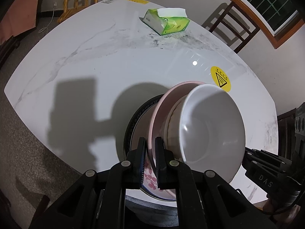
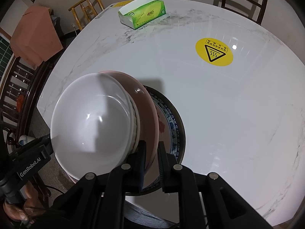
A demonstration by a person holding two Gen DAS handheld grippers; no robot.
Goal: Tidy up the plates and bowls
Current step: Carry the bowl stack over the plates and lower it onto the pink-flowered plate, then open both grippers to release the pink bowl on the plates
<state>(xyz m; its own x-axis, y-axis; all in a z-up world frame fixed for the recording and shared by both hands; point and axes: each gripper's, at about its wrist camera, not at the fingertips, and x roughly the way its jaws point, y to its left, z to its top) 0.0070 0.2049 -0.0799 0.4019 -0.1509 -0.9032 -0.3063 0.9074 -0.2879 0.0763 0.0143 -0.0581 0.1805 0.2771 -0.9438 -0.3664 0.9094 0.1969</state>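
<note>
A pink plate (image 1: 162, 110) carries stacked bowls, a white bowl (image 1: 211, 131) on top. My left gripper (image 1: 150, 152) is shut on the pink plate's rim on one side. My right gripper (image 2: 152, 154) is shut on the pink plate (image 2: 146, 103) on the opposite side, beside the white bowl (image 2: 89, 122). The stack is held just above a dark-rimmed patterned plate (image 1: 133, 122) that lies on the table near its front edge; it also shows in the right wrist view (image 2: 175, 126).
The white marble table (image 1: 95, 66) holds a green tissue pack (image 1: 167, 22) at the far side and a yellow warning sticker (image 2: 214, 51). Wooden chairs (image 1: 232, 26) stand around the table. Grey floor lies beyond the front edge.
</note>
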